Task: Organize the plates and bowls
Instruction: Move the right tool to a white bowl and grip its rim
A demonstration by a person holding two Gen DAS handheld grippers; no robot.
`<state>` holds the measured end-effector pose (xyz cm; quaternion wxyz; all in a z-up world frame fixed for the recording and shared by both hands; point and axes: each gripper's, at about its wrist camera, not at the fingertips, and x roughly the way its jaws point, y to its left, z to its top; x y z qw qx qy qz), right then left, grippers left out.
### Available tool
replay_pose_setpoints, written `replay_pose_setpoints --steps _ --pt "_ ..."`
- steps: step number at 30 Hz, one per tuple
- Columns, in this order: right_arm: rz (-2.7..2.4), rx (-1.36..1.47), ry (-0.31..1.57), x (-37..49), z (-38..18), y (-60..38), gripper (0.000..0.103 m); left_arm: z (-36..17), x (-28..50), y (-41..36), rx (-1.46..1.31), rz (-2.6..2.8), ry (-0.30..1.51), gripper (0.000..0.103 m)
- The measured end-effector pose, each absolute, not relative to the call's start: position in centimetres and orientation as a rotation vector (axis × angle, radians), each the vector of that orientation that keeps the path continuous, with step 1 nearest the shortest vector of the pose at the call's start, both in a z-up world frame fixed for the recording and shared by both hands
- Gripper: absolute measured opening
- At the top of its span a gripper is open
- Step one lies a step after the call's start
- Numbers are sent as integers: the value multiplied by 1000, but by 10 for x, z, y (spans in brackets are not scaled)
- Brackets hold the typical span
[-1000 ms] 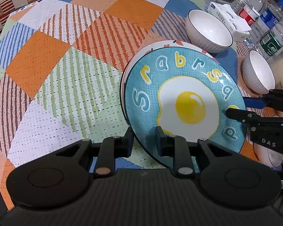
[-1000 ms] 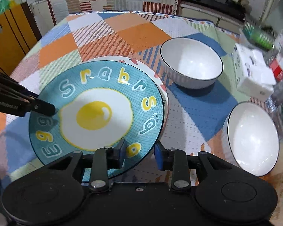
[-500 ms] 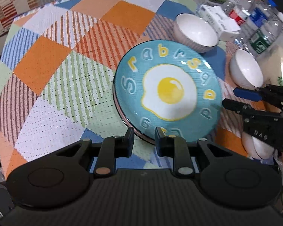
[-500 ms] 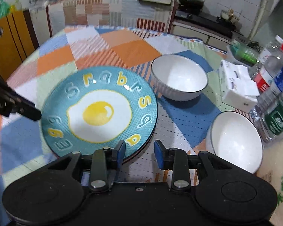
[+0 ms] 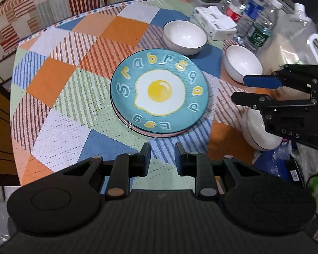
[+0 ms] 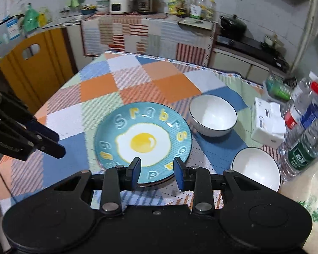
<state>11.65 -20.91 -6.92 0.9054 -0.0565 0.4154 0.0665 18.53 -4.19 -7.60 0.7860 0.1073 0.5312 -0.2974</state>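
Observation:
A blue fried-egg plate [image 5: 159, 93] lies flat on top of another plate [image 5: 152, 135] whose pink rim shows beneath it, mid-table; it also shows in the right wrist view [image 6: 143, 141]. Two white bowls stand beyond it, one far [image 5: 184, 36] [image 6: 213, 115] and one to the right [image 5: 242, 63] [image 6: 255, 170]. A third white bowl [image 5: 262, 135] sits at the table's right edge, partly hidden. My left gripper [image 5: 162, 157] is open and empty, raised near the plate's near rim. My right gripper [image 6: 156, 172] is open and empty over the plate's right rim; it also shows in the left wrist view [image 5: 254, 90].
Water bottles [image 5: 258, 29] [image 6: 303, 139], a white tissue box [image 5: 216, 24] [image 6: 267, 124] and a large clear jug [image 5: 294, 42] crowd the right side. The patchwork tablecloth [image 5: 63, 89] covers the table. A yellow chair [image 6: 34, 67] stands at the left, kitchen counters behind.
The blue plate went from held tilted to lying flat on the lower plate. Both grippers let go, lifted and drew back from it.

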Motion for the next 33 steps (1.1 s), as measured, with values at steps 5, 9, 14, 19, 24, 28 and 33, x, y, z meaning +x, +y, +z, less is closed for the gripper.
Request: replay_pose_setpoints --steps 5,9,14,19,24,28,33 --pt "163 -131 834 93 -49 -208 42 -60 163 -48 235 -649 1129 26" --pt "146 -113 787 71 -37 -216 56 -50 143 -53 251 -649 1117 38" --pt "127 -39 769 46 -36 -234 68 -47 122 -61 245 -621 1112 47" --pt "112 10 780 27 -55 -255 68 -55 107 -73 234 -561 1131 52" --pt "102 32 803 16 -77 -281 68 -68 99 -88 208 -533 1136 57" --pt "71 44 841 14 -101 -305 68 -84 96 -107 200 -541 1128 57" --pt "6 73 873 13 -130 -327 68 -110 99 -130 143 -560 1141 57"
